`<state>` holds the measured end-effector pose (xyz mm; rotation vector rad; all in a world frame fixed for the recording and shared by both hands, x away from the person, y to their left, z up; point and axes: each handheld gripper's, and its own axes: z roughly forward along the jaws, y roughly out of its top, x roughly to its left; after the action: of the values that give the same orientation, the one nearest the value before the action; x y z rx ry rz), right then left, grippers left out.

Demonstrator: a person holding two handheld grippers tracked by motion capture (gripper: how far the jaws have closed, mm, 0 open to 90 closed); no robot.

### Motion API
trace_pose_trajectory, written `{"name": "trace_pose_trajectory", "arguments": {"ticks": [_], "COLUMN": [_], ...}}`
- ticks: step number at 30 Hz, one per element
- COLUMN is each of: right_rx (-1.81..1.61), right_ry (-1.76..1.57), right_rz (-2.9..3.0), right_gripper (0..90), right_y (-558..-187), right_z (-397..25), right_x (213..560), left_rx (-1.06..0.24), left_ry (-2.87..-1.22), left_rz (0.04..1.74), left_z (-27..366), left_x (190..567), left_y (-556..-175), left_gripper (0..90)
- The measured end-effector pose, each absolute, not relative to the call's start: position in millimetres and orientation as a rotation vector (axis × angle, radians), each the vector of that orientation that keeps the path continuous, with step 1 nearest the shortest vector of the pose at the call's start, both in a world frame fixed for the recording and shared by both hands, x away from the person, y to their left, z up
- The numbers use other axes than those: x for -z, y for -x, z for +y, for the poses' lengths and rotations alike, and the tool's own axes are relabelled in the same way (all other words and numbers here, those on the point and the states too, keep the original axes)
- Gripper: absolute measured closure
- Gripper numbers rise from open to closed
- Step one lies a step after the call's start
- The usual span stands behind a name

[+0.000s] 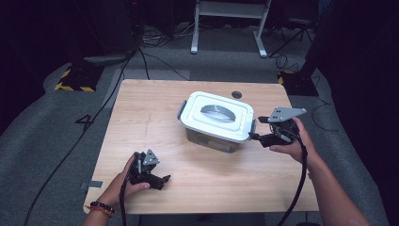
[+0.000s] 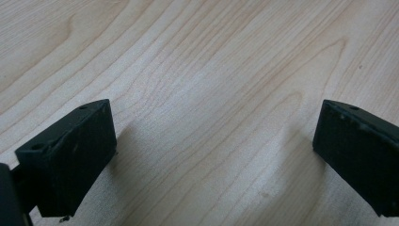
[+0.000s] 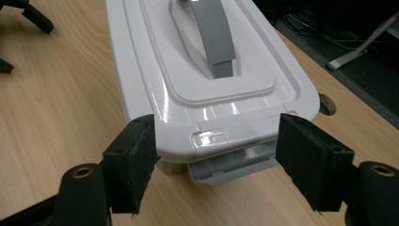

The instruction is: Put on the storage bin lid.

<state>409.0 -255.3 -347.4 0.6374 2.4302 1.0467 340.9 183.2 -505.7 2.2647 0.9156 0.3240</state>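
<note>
One clear plastic storage box point(image 1: 217, 123) with a white lid point(image 3: 197, 89) and a grey handle point(image 3: 214, 37) sits on the wooden table point(image 1: 141, 127), slightly right of its centre. At the box's right end, the right gripper point(image 3: 216, 155) is spread wide, its jaws on either side of the grey latch point(image 3: 230, 164) without clamping it. Well apart from the box, toward its near left, the left gripper point(image 2: 214, 160) rests low over bare wood, also spread wide and holding nothing.
</note>
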Motion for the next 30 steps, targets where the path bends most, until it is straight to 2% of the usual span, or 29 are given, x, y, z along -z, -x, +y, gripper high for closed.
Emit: {"name": "trace_pose_trajectory", "arguments": {"ticks": [13,30], "right_rx": [-1.000,-0.890], "right_ry": [-0.620,-0.719], "right_rz": [2.399,2.435], "right_gripper": [28.5,27.3], "right_y": [-375,-358], "right_z": [-276,-301], "right_x": [364,424], "left_rx": [-0.326,-0.323], "left_ry": [-2.266,-2.265], "left_rz": [0.913,0.916], "left_z": [183,183], "left_x": [506,506], "left_y": [-341,-341], "left_gripper": [0.2,0.2]}}
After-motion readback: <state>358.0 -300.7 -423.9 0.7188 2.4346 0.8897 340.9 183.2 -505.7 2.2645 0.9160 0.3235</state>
